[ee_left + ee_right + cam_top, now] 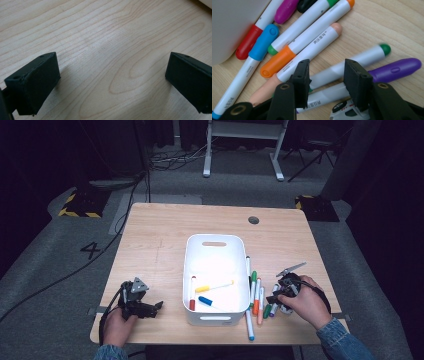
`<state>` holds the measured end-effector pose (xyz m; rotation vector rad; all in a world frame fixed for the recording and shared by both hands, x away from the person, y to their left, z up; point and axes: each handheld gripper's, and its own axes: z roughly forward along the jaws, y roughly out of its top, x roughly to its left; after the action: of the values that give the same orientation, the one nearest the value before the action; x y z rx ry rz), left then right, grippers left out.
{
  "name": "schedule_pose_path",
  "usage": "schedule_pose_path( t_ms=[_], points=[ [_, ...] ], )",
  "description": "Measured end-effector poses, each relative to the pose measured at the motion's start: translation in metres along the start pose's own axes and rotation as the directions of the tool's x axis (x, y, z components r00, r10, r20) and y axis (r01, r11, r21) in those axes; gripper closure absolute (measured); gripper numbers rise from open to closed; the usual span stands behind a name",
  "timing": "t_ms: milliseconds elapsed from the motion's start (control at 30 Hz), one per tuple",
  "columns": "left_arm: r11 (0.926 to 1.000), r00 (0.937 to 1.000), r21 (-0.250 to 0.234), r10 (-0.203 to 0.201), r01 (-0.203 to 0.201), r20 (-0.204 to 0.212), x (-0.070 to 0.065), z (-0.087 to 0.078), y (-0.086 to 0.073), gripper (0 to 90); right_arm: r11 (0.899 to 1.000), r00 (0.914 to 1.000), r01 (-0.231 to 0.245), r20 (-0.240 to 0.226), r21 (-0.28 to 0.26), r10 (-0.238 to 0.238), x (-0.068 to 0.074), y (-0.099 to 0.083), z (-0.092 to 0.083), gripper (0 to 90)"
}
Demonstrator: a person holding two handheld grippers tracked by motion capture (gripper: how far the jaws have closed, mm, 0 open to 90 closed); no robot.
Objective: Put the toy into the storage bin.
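The green-tipped marker lies on the wooden table just right of the white bin, in a loose heap with a purple-capped marker, a peach marker and an orange-capped marker. In the right gripper view its white barrel crosses the gap between the jaws of the right gripper, which stand partly apart on either side of it; no pad presses on it yet, as far as the view lets one judge. To pick it cleanly, the jaws should settle around that one barrel alone, clear of the purple-capped marker just beside it, then close squarely across it before lifting toward the white bin, where a yellow marker, a blue one and a red one already lie.

The left gripper rests on the table well left of the white bin, jaws spread wide over bare wood, holding nothing.
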<state>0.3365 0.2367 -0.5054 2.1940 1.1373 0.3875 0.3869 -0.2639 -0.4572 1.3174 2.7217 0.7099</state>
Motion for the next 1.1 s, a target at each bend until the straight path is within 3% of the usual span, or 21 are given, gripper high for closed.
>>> schedule_pose_path(
  t_ms=[133,400,600,833,1100],
  points=[
    [1.0,1.0,0.001,0.003,-0.003,0.001,0.0,0.0,0.0,0.0,1.0,0.9999,-0.004,-0.01,-0.009,0.004,0.001,0.002,0.006,57.4],
    [1.0,1.0,0.0,0.003,-0.003,0.0,0.0,0.0,0.0,0.0,1.0,0.9993,0.023,0.029,-0.019,-0.023,0.003,0.009,0.012,62.4],
    [1.0,1.0,0.001,0.002,-0.002,0.002,0.0,0.0,0.0,0.0,1.0,0.9987,0.011,0.049,-0.025,-0.01,0.002,0.011,0.013,62.2],
    [1.0,1.0,0.001,0.003,-0.003,0.001,0.0,0.0,0.0,0.0,1.0,0.9993,0.004,0.039,-0.015,-0.003,0.001,0.004,0.013,62.7],
    [1.0,1.0,0.001,0.002,-0.002,0.0,0.0,0.0,0.0,0.0,1.0,0.9968,0.013,0.078,0.005,-0.013,0.006,0.004,0.012,65.4]
  ],
)
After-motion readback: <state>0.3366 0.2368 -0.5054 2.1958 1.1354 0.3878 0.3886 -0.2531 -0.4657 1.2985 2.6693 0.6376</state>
